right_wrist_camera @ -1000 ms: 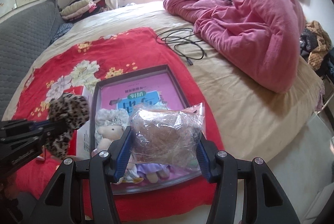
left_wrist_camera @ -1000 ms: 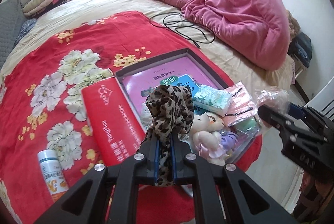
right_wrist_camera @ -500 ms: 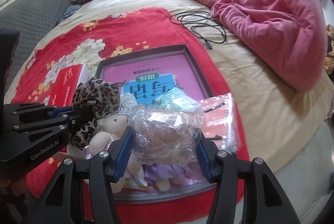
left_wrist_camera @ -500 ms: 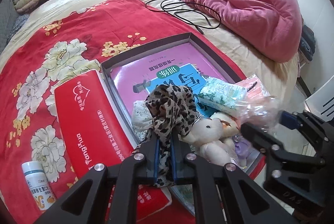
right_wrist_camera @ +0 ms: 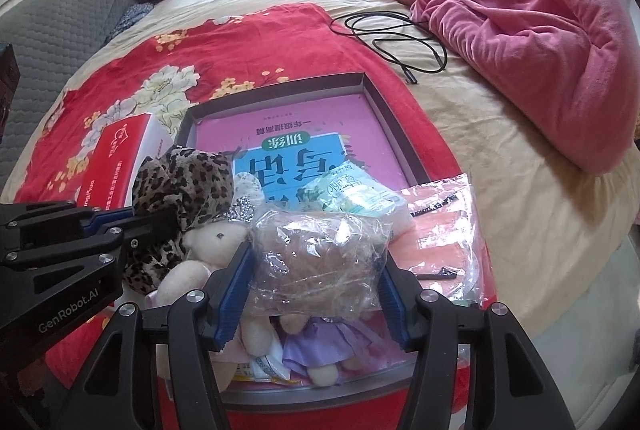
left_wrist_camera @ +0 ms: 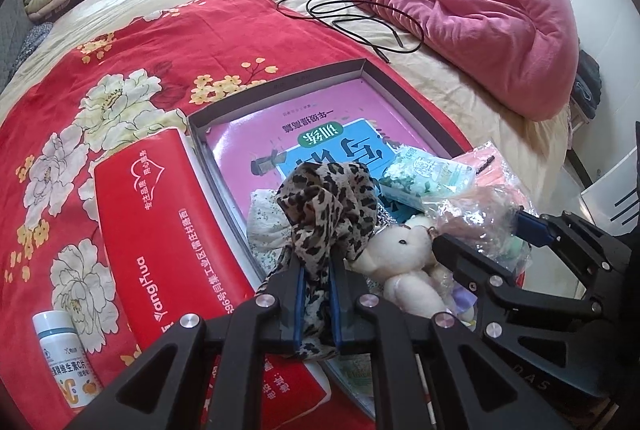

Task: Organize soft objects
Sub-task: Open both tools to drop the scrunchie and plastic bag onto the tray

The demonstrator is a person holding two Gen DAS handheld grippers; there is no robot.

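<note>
Soft objects, left to right across a red floral blanket (left_wrist_camera: pixel 168 29): vitamin bottle (left_wrist_camera: pixel 64 358); red box (left_wrist_camera: pixel 160 230) beside a shallow grey tray (left_wrist_camera: pixel 280 85); leopard-print scarf (left_wrist_camera: pixel 328 201), clamped tight in the left gripper (left_wrist_camera: pixel 316 306) over the tray's near end; cream plush doll (left_wrist_camera: pixel 404 262) lying in the tray; crinkled clear bag (right_wrist_camera: pixel 320 258), pinched between the pads of the right gripper (right_wrist_camera: pixel 312 294), jaws just widened slightly, above the doll.

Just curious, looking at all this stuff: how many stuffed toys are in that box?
1 that shows: a cream plush doll at the box's near end, beside the leopard-print cloth. Others may be hidden under the pile.
</note>
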